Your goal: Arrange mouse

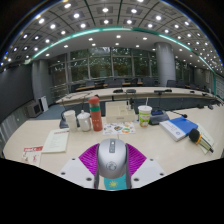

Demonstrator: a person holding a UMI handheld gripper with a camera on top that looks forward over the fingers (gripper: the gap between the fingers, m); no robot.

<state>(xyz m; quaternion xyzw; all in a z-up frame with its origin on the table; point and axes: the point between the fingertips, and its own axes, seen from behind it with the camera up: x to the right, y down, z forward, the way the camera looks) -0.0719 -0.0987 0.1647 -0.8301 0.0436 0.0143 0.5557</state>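
Grey-and-white computer mouse (112, 158) at frame bottom centre, grasped between the hand-held gripper (112, 165) with magenta pads (90, 158), pale wooden table (60, 152) with red bottle (96, 113), office room behind

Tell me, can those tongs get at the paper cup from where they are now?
Probably not yet: the tongs seem shut on the mouse, so they are occupied. The paper cup stands beyond them on the table, with little directly between.

Counts: 1 grey-and-white computer mouse (112, 160) btwn the fingers. Beyond them: 1 tall red-orange bottle (96, 113), 1 white paper cup w/ green print (145, 115), 2 small whitish containers (76, 120) left of the bottle, approx. 1 blue-and-white flat box (178, 127) ahead-right, 1 white paper sheet (55, 141) ahead-left.
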